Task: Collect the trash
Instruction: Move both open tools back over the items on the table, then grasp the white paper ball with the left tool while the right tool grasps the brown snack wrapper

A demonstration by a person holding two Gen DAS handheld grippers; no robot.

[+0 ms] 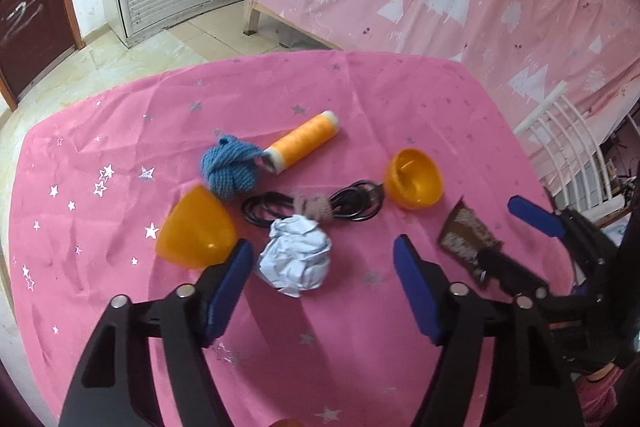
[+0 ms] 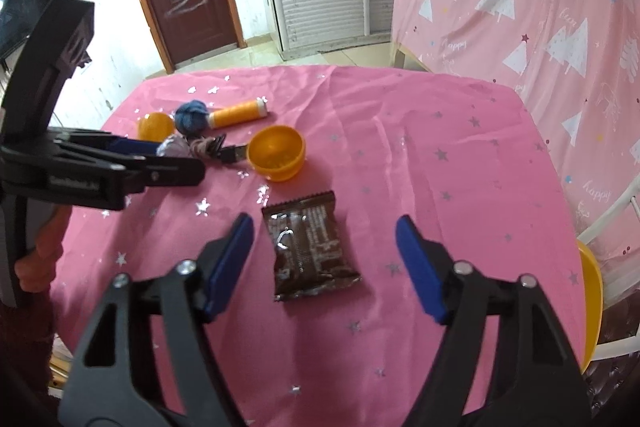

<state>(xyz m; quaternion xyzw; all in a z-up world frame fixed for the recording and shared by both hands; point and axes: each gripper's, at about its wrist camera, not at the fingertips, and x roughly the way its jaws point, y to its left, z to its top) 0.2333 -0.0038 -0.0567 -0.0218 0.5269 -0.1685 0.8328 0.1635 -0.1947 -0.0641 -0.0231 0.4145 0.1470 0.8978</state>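
Note:
A crumpled white paper ball (image 1: 295, 259) lies on the pink tablecloth (image 1: 400, 115), just ahead of and between the open fingers of my left gripper (image 1: 323, 259). A brown snack wrapper (image 2: 311, 242) lies flat between the open fingers of my right gripper (image 2: 325, 245); it also shows in the left wrist view (image 1: 466, 233). The right gripper (image 1: 516, 239) shows at the right of the left wrist view, over the wrapper. The left gripper (image 2: 152, 157) shows at the left of the right wrist view, and the paper ball (image 2: 173, 147) peeks out behind it. Both grippers are empty.
An open orange bowl (image 1: 414, 178) and an overturned orange bowl (image 1: 195, 229) sit on the cloth. A blue yarn ball (image 1: 230, 171), an orange thread spool (image 1: 304, 140) and a black cable (image 1: 352, 205) with a beige tie lie between them. A white chair (image 1: 568, 143) stands right.

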